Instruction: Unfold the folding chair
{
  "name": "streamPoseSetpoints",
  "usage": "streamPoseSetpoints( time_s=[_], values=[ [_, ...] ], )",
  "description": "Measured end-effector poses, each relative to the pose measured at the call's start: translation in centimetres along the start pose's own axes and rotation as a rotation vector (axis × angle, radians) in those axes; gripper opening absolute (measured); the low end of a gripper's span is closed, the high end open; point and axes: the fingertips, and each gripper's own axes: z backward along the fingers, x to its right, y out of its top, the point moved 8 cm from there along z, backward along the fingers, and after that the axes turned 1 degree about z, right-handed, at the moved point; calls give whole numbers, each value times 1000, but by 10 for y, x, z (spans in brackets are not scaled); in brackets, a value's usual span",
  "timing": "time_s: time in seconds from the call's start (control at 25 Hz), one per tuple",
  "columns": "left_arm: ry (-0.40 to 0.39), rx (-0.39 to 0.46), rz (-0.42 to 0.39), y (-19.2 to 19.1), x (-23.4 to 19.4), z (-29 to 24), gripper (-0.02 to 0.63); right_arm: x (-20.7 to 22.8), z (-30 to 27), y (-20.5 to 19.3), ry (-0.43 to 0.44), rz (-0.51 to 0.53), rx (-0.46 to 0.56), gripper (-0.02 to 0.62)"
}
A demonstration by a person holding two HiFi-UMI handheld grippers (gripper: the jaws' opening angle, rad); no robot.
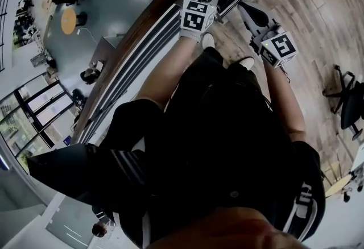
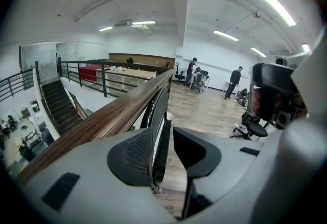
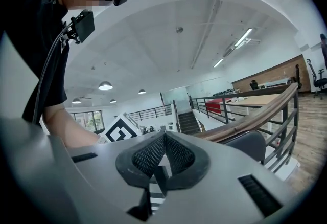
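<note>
Left gripper (image 2: 166,142): jaws partly apart, upright edge of folding chair (image 2: 160,115) between them, close by left pad, gap to right pad. Right gripper (image 3: 163,159): jaws together, empty; chair beyond, to their right.

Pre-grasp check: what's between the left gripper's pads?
An edge of the folding chair stands there, beside the left pad; bare floor toward the right one. Seen in the left gripper view.
</note>
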Motion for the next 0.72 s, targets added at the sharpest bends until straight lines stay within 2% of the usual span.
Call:
streamPoseSetpoints(
  time_s=[0.16, 0.48, 0.72],
  values=[
    [0, -67, 32, -8, -16, -26, 151, 9, -9, -9, -39, -22, -26, 6],
    [48, -158, 16, -22, -29, -62, 193, 13, -12, -16, -68, -48, -35, 6],
    [104, -179, -80, -22, -24, -81, 200, 21, -5, -19, -85, -49, -51, 6]
  ],
)
